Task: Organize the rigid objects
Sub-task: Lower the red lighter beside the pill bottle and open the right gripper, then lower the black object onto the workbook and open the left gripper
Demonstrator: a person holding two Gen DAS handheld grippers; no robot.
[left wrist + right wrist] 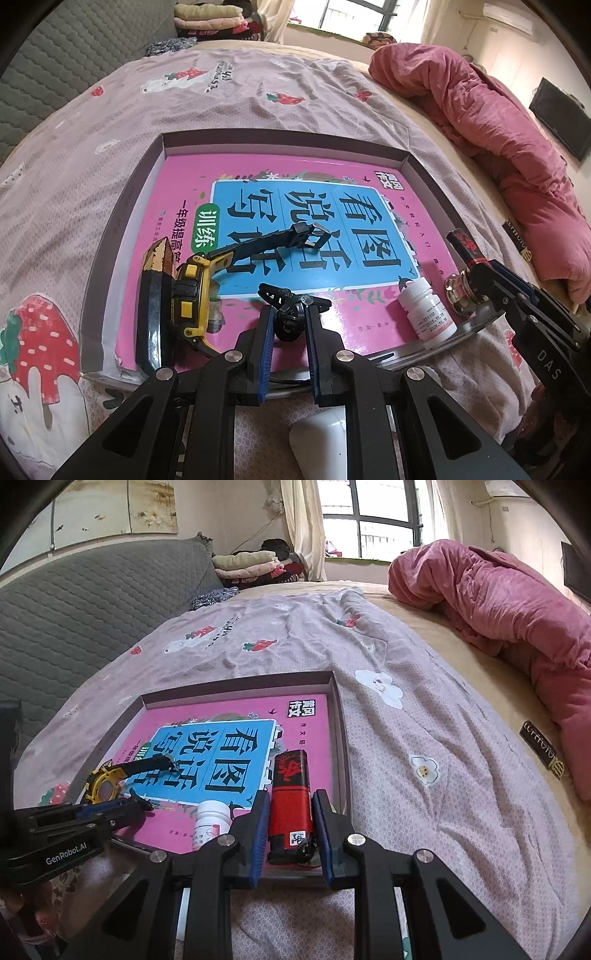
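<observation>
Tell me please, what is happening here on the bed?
A person is tidying small things into a shallow box lined with a pink book. The left gripper is shut on a small black clip. The right gripper is shut on a red and black lighter. A yellow watch and a white pill bottle already lie in the box.

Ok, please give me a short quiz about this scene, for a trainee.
1. True or false: the right gripper is shut on the red and black plastic lighter.
2. What lies under the yellow and black wristwatch? A) a pink book B) a wooden board C) a green towel
3. What does the left gripper hold?
Key: 1 true; 2 A; 3 a small black plastic clip.
</observation>
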